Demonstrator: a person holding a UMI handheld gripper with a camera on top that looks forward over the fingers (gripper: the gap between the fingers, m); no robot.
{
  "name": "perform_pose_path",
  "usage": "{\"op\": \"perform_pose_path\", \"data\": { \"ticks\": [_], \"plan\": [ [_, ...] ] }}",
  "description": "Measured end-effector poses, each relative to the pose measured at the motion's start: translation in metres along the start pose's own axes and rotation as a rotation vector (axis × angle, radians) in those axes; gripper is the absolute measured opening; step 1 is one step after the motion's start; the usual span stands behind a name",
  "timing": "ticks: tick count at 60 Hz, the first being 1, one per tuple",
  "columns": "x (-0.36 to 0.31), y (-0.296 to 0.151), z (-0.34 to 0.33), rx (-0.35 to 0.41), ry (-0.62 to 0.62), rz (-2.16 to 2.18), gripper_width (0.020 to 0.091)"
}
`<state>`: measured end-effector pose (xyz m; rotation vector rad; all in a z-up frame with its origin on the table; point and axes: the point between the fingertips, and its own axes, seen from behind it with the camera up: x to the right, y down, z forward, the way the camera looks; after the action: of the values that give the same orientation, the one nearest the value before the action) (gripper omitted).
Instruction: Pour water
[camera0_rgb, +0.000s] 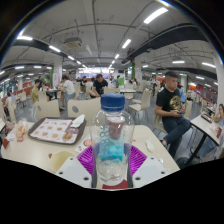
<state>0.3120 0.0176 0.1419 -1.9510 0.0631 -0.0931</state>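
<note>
Hand-held gripper clasps bottle; tray nearby.

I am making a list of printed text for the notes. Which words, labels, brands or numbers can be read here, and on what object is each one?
None can be read.
Bottle, between the gripper fingers: no label visible.
Tray on the table: pattern only.
Seated person's shirt: print too blurred.
</note>
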Motion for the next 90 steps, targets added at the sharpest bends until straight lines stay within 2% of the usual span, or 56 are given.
{"op": "perform_pose_path", "data": {
  "ticks": [15, 16, 21, 26, 30, 34, 35, 39, 42, 45, 61, 75, 90],
  "plan": [
    [0.021, 0.084, 0.016, -0.078, 0.022, 0.038, 0.0414],
    [0.022, 0.079, 0.017, -0.045, 0.024, 0.043, 0.0411],
    [0.022, 0.079, 0.01, -0.03, 0.038, 0.037, 0.0415],
    [0.02, 0.081, 0.014, -0.021, 0.047, 0.032, 0.047],
    [0.022, 0.082, 0.008, -0.037, 0.05, 0.041, 0.0535],
    [0.027, 0.088, 0.003, -0.093, 0.069, 0.049, 0.0597],
    [0.025, 0.092, 0.005, -0.108, 0.071, 0.049, 0.0631],
    [0.022, 0.099, -0.006, -0.172, 0.073, 0.05, 0.0865],
    [0.021, 0.1, -0.016, -0.195, 0.082, 0.045, 0.0829],
    [0.015, 0.099, -0.033, -0.218, 0.097, 0.037, 0.0854],
    [-0.049, 0.08, -0.146, -0.301, 0.116, -0.014, 0.0852],
    [-0.112, 0.066, -0.21, -0.303, 0.074, 0.036, 0.085],
    [-0.143, 0.063, -0.228, -0.291, 0.022, 0.012, 0.0851]
  ]
}}
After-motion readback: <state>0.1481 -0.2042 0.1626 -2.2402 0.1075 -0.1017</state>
